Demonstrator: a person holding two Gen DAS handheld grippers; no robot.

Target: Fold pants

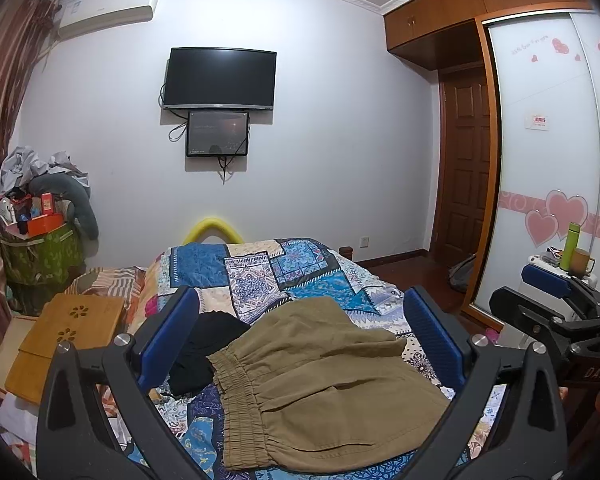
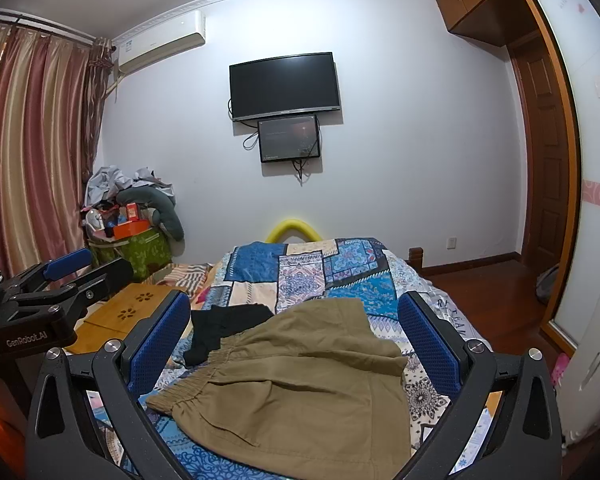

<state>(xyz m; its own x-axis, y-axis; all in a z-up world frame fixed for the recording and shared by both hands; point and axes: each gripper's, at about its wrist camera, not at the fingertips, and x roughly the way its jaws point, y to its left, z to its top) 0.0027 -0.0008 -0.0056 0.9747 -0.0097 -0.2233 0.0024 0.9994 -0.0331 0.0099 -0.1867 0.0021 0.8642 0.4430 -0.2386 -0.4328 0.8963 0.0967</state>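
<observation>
Lying: khaki pants (image 1: 320, 392) crumpled on the patchwork bed (image 1: 260, 268), elastic waistband toward the left
Beside: black garment (image 1: 204, 344) touching the waistband's far side
Left tongs (image 1: 300, 344): spread wide, holding nothing, hovering over the pants
Right tongs (image 2: 296, 344): likewise wide apart, empty
Left edge: wooden lap tray (image 1: 64, 340)

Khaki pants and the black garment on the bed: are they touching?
Touching. In the left wrist view the khaki pants overlap the black garment by the elastic waistband, no quilt showing between them; the right wrist view shows the same overlap.
</observation>
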